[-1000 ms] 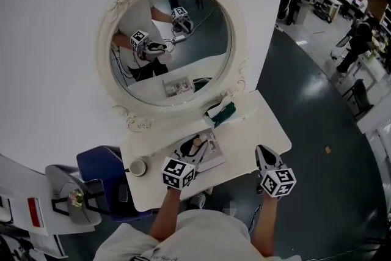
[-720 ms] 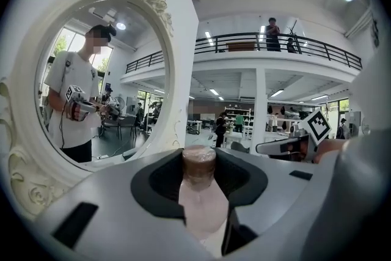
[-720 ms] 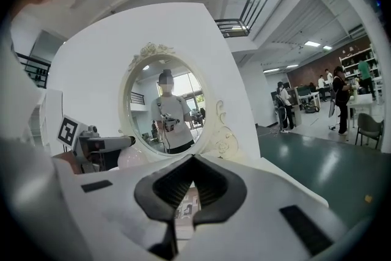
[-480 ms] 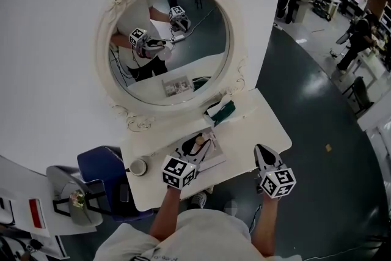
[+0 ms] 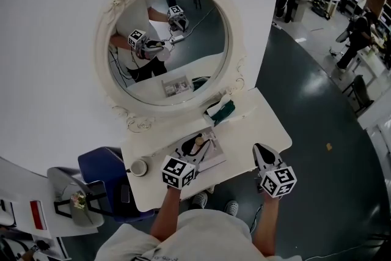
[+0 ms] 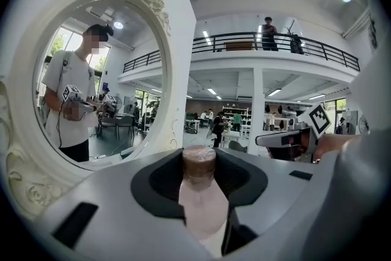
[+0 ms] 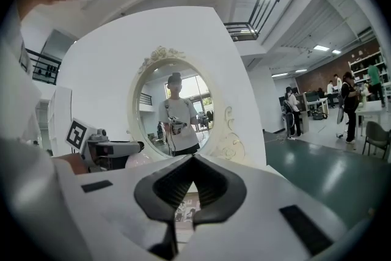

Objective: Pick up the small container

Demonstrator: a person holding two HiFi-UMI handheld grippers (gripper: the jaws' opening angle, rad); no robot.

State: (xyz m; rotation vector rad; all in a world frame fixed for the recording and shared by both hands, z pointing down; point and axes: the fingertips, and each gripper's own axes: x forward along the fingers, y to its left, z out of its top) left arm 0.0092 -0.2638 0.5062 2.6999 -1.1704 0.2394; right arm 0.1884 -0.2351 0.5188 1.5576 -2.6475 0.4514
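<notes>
Left gripper (image 5: pixel 200 147), lower centre of the head view, has its jaws clamped on the small container with a brown cap and pale pinkish body (image 6: pixel 201 200). In the left gripper view (image 6: pixel 199 162) the container stands upright between the two dark pads, cap at the far tips. From the head view it sits over the flat printed booklet (image 5: pixel 211 156) in the middle of the white vanity table (image 5: pixel 263 119); can't tell whether it's clear of the booklet.

Right gripper (image 5: pixel 263 153) is lower right in the head view, at the table's near edge, well apart from the left one. In its own view (image 7: pixel 192 159) the jaws are pressed together at the tips with nothing between them.

The oval mirror in an ornate cream frame (image 5: pixel 165 40) fills the upper centre and reflects the person and both grippers. A teal and white bundle (image 5: pixel 221 112) lies at the back of the table, just under the mirror frame. A round cream pot (image 5: pixel 138 166) sits at the table's left edge, and a blue chair (image 5: pixel 98 168) is just left of it.
</notes>
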